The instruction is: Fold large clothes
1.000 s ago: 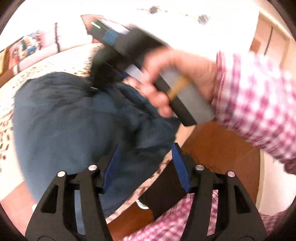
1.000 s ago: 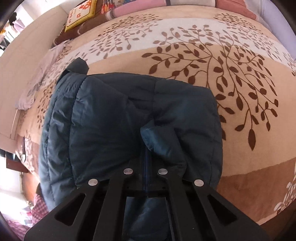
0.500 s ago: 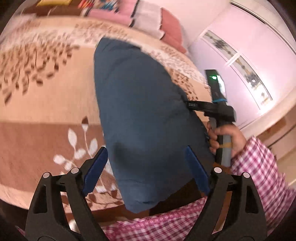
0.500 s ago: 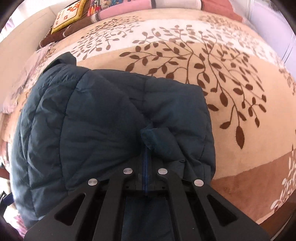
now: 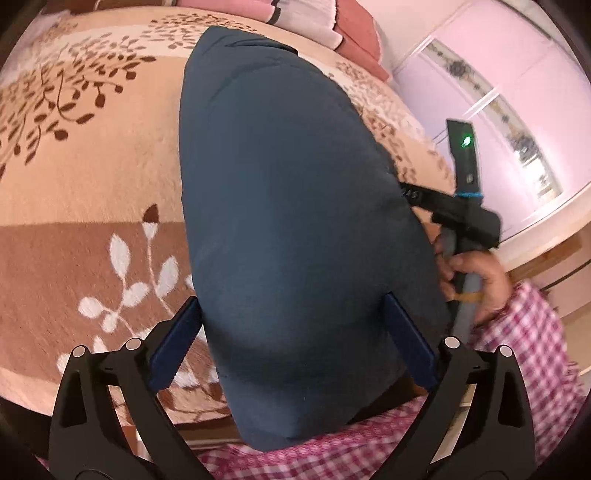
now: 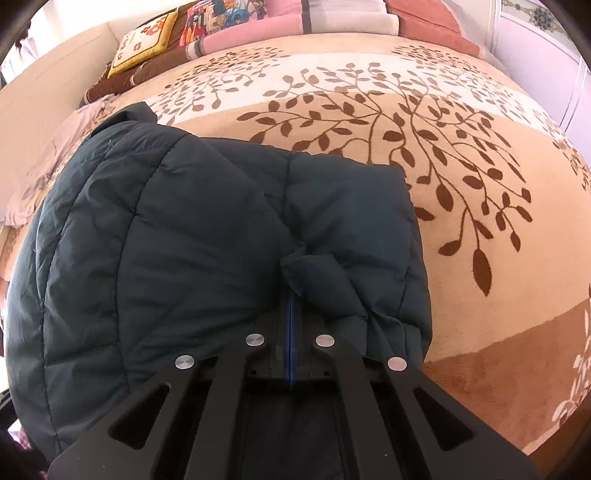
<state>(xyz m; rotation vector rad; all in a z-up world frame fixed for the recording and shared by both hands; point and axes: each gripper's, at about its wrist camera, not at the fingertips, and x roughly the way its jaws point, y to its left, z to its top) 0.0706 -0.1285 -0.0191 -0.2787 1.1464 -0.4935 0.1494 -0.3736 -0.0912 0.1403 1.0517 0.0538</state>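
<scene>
Through the left wrist view I see one dark blue jacket [image 5: 295, 221] lying on the leaf-patterned blanket [image 5: 85, 192], and my left gripper [image 5: 291, 339] has just been opening, its two pads spread wide either side of the jacket's near end without pressing it. In the right wrist view my right gripper [image 6: 291, 295] is pressed together, pinching a fold at the jacket's near edge, with a row of cushions [image 6: 258, 18] beyond the jacket at the blanket's far end.

We wear a pink-and-white checked shirt sleeve [image 5: 524, 332]. Our left black plastic gripper [image 5: 291, 343] has blue ribbed pads [image 5: 177, 343] and silver round screws. Our right black gripper [image 6: 291, 295] matches it; its grey handle [image 5: 467, 295] carries a green light and a blue band.
</scene>
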